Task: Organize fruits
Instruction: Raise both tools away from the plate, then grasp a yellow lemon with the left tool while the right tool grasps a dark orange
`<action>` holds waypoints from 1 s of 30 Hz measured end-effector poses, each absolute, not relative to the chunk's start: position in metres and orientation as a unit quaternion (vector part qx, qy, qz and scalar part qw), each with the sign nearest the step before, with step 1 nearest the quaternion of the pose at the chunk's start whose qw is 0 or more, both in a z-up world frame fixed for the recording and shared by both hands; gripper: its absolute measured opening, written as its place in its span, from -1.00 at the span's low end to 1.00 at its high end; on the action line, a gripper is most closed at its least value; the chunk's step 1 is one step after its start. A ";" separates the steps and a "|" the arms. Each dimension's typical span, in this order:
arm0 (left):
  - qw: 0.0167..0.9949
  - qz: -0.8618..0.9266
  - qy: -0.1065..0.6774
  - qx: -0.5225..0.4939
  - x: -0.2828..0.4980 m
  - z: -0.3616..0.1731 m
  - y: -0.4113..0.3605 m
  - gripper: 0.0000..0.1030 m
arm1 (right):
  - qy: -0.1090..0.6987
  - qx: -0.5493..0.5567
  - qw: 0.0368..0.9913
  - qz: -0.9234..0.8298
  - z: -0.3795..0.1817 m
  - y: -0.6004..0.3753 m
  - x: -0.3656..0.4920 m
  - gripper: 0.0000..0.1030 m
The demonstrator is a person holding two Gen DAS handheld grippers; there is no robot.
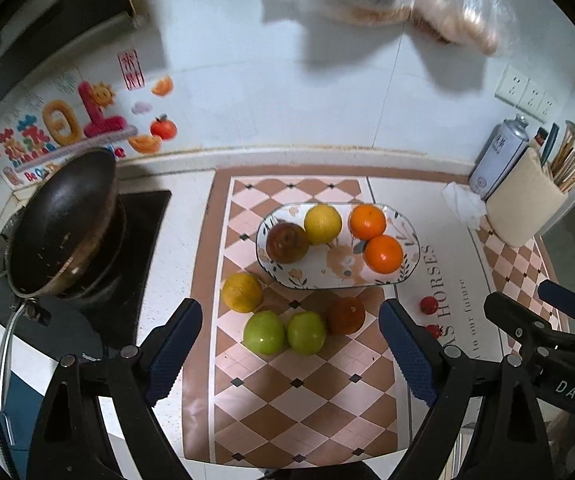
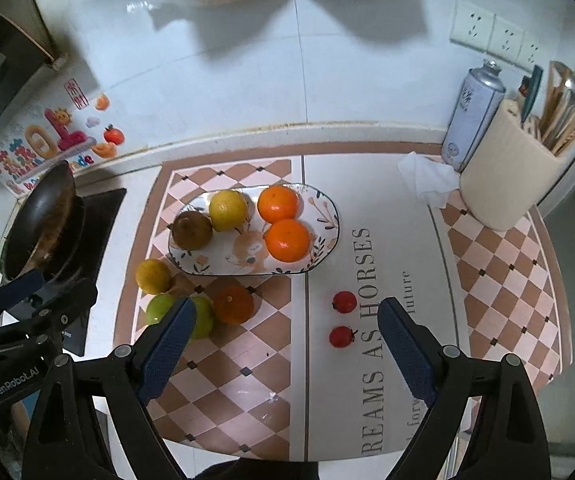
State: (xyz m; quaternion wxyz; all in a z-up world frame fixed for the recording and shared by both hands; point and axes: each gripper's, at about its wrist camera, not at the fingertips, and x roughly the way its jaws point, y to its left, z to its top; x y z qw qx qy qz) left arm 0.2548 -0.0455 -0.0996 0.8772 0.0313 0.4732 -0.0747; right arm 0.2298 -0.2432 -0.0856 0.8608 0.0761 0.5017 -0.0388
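Note:
A patterned oval plate [image 1: 327,278] [image 2: 227,266] on the checkered mat holds a reddish-brown apple [image 1: 286,242], a yellow lemon [image 1: 322,224] and two oranges [image 1: 383,254] [image 2: 287,239]. In front of it on the mat lie a yellow citrus [image 1: 242,292] [image 2: 153,276], two green apples [image 1: 283,332] [image 2: 159,308] and a dark orange [image 1: 345,315] [image 2: 233,304]. Two cherry tomatoes [image 2: 343,319] [image 1: 428,305] lie to the right. My left gripper [image 1: 291,348] is open and empty above the green apples. My right gripper [image 2: 287,344] is open and empty near the tomatoes.
A black wok [image 1: 61,224] sits on the stove at the left. A beige utensil holder [image 2: 507,176], a spray can [image 2: 473,116] and a crumpled tissue [image 2: 427,180] stand at the back right. Wall sockets [image 2: 491,36] are above them.

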 end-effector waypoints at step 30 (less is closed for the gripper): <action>0.841 0.067 0.537 0.007 0.295 -0.161 0.021 0.96 | 0.596 0.172 0.784 0.033 -0.204 -0.239 0.290 0.82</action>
